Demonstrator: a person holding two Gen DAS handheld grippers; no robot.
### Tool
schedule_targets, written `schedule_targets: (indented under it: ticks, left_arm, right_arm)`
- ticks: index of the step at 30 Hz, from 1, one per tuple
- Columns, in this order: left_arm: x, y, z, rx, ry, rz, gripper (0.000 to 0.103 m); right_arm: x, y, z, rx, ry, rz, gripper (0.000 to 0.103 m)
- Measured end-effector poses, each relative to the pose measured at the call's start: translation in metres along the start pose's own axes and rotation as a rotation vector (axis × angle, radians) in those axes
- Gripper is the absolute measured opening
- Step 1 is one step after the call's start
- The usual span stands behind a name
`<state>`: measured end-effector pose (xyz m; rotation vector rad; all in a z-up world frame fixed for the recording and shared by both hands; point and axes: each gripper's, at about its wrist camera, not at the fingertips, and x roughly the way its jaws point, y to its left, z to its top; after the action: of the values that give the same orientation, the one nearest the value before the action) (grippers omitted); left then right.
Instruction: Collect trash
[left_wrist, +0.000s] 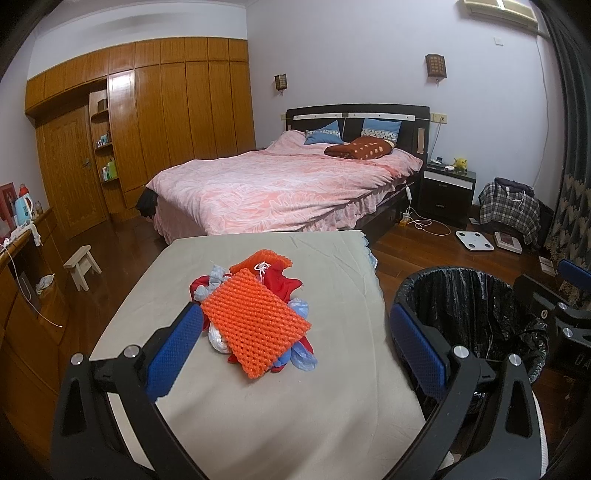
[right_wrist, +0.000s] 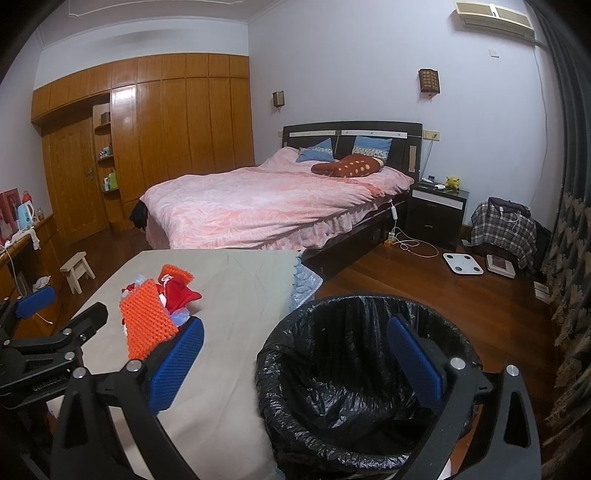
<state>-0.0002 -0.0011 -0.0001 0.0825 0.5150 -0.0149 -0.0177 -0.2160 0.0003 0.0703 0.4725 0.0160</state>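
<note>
Two orange foam nets (left_wrist: 255, 325) top one trash heap — left gripper (left_wrist: 295, 345) and right gripper (right_wrist: 295, 354) both spread, empty.

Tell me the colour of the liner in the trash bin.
Black; the liner shows best in the right wrist view.

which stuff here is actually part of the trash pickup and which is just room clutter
Part of the job:
- orange foam mesh sheets
- red scraps and pale blue plastic bags piled under them
- black-lined trash bin
- table that holds the pile

Just lying about:
- bed
- nightstand
- white bathroom scale
- small wooden stool
- kettle
</note>
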Motion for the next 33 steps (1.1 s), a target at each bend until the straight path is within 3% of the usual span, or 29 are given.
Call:
schedule_targets:
  ticks: [33]
  left_arm:
    - [0.0003, -0.0001, 0.0001, 0.001, 0.004, 0.0, 0.098]
  right_arm:
    - [0.0002, 0.0019, -0.0017, -0.004, -0.001, 0.003, 0.097]
